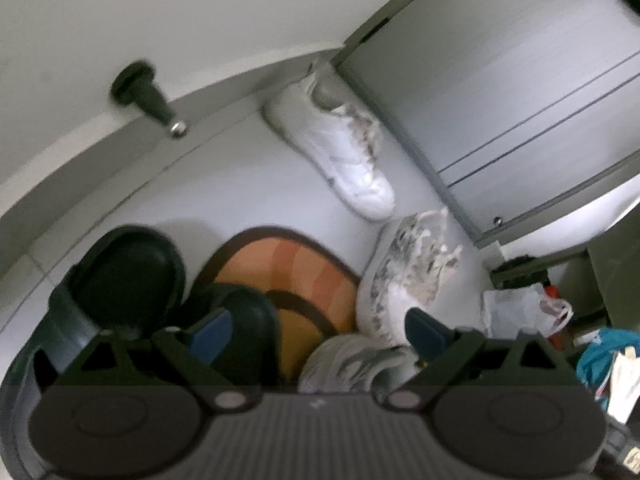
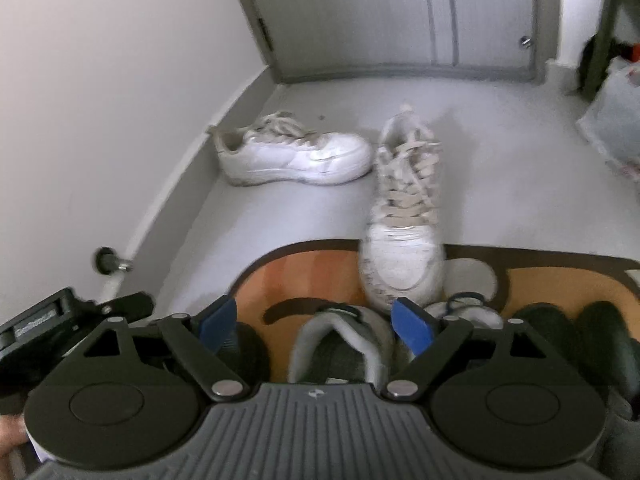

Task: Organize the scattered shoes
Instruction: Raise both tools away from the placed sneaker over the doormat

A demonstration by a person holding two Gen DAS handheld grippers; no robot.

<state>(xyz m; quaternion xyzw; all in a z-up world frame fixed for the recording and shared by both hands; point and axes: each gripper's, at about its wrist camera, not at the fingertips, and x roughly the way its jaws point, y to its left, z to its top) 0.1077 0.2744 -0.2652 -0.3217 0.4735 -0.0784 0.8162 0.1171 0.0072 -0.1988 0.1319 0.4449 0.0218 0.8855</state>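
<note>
**A:** Nearest the right gripper (image 2: 316, 330), what lies there?

**B:** A grey high-top shoe (image 2: 340, 344) sits between its blue fingers (image 2: 412, 328), collar up. The jaws are spread wide and grip nothing; I cannot tell whether a pad brushes the collar. Dark slip-ons (image 2: 576, 332) rest to the right on the orange mat (image 2: 304, 276).

**A:** And the left gripper (image 1: 320, 332)?

**B:** Also spread, pinching nothing. Black clogs (image 1: 132, 272) lie under its left finger, and a grey shoe (image 1: 352, 360) is just below the gap. The picture is tilted and blurred.

**A:** Room to move?

**B:** The mat's dark border curves just ahead. A speckled white sneaker (image 2: 404, 216) stands toe-on across that border, heel on the bare grey floor (image 2: 500, 160). Open floor runs to its right, up to a plastic bag (image 2: 612, 128).

**A:** Farther out?

**B:** A plain white sneaker (image 2: 296, 154) lies sideways near the left wall's skirting, toe just beside the speckled one. A door stopper (image 2: 110, 262) juts from that wall. The grey door (image 2: 400, 16) closes off the far end.
</note>
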